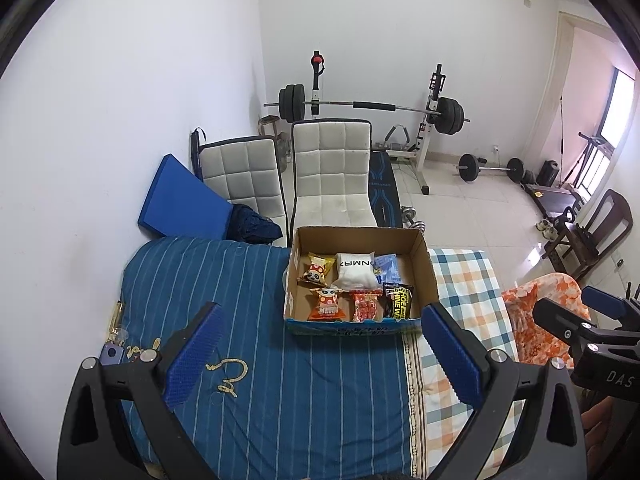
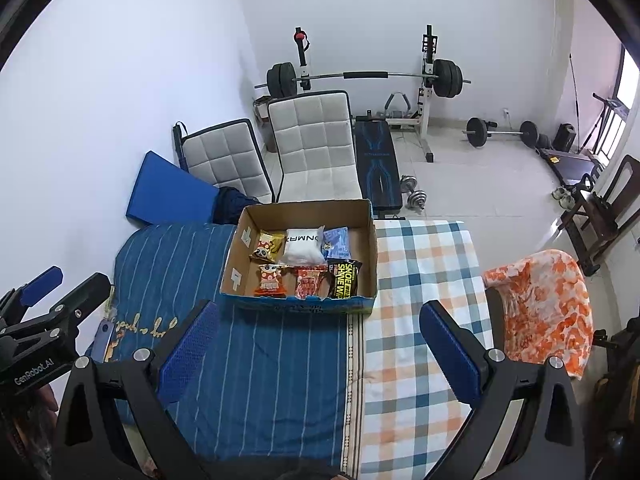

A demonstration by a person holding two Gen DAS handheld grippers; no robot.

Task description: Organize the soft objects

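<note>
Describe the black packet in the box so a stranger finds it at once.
Find the open cardboard box on the blue striped bedspread. In its near right corner lies the black packet with bold yellow lettering; its neighbours are red, orange, white or pale blue.

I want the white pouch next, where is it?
The white pouch lies at the back of the cardboard box, between the yellow snack packet and the blue packet.

Both wrist views look down across the bed (image 1: 280,380), sharing the cardboard box (image 2: 372,240).
</note>
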